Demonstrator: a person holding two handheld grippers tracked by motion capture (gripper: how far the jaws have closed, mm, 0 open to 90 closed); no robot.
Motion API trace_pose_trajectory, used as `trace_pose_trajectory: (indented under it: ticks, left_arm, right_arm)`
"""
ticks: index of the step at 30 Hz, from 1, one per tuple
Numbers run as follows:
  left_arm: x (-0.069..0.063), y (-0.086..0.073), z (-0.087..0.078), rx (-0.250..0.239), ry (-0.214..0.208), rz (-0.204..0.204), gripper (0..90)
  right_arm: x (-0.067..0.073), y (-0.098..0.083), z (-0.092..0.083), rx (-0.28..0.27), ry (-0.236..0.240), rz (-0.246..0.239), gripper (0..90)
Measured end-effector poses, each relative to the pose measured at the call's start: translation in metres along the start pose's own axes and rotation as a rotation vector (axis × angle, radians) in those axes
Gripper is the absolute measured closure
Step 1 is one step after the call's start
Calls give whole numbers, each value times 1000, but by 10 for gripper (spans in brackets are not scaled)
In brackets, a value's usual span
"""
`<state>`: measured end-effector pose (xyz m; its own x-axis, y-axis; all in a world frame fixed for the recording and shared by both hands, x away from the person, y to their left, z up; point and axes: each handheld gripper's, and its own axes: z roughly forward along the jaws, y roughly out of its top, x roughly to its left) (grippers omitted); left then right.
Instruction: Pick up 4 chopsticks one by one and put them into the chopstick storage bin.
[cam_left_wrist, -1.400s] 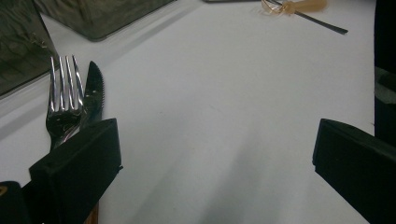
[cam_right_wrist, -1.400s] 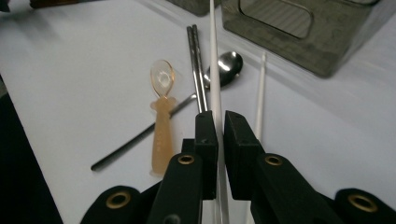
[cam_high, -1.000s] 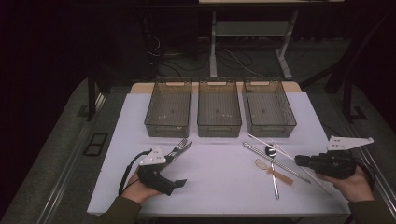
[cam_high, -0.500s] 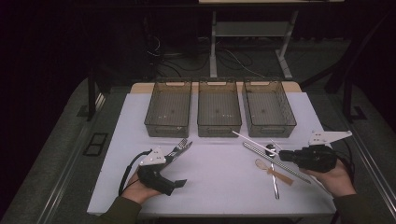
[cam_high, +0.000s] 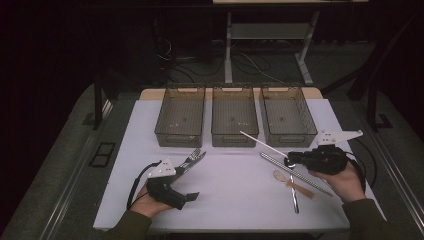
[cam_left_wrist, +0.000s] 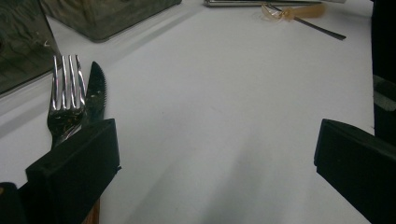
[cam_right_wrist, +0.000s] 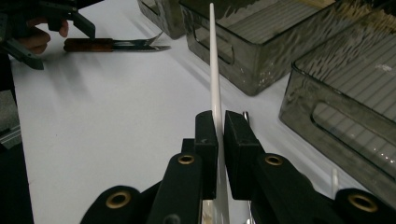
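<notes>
- My right tongs (cam_high: 289, 161) are closed on a thin white stick (cam_high: 262, 142), maybe a chopstick; the high view is too dim for me to be sure.
- In the right gripper view the two black jaws press the white stick (cam_right_wrist: 214, 74) from both sides, and it runs straight up toward 12 o'clock, over the counter (cam_right_wrist: 107, 121).
- In the high view the stick points from my right tongs toward 10 o'clock, and its tip is in front of the middle bin (cam_high: 234, 116), near the front wall.
- Three clear bins stand in a row at 12 o'clock on the counter (cam_high: 235, 190): the left bin (cam_high: 181, 117), the middle bin and the right bin (cam_high: 287, 115).
- At 6 o'clock from my right tongs lie a long metal stick (cam_high: 300, 174), a small wooden spoon (cam_high: 292, 183) and a metal utensil (cam_high: 294, 196), crossing each other.
- My left tongs (cam_high: 194, 196) are open, with nothing between the jaws, and they rest low over the counter at 7 o'clock of it.
- In the left gripper view a fork (cam_left_wrist: 65, 100) and a knife (cam_left_wrist: 95, 91) lie side by side, touching, just beyond the left jaw at 10 o'clock.
</notes>
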<state>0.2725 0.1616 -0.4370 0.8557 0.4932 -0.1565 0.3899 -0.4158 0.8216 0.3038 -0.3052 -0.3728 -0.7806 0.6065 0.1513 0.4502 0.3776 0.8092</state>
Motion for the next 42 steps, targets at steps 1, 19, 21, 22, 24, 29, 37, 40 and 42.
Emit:
trace_pose_trajectory:
  ticks: [1,19,21,22,24,29,37,40,42]
  left_arm:
    - [0,0,0,0,1,2,0]
    - [-1,0,0,-6,-4,-2,0]
    - [-1,0,-1,-5,-5,0,0]
    - [-1,0,-1,-5,-6,0,0]
    - [-1,1,-1,-5,-8,2,0]
    - [-1,1,0,-2,-8,4,0]
    - [-1,1,-1,-5,-10,5,0]
    - [-1,1,-1,-5,-9,5,0]
    - [-1,1,-1,-5,-8,4,0]
  right_arm:
    - [0,2,2,-2,-2,-2,843]
    - [9,43,44,-12,-5,-20,842]
    - [10,47,49,-9,-6,-21,842]
    - [11,50,52,-6,-11,-24,842]
    - [12,54,55,-7,-10,-21,842]
    - [14,67,66,-2,-23,-8,842]
    - [19,88,90,22,-46,-1,842]
    - [20,96,98,20,-46,7,842]
    - [21,102,102,16,-48,7,842]
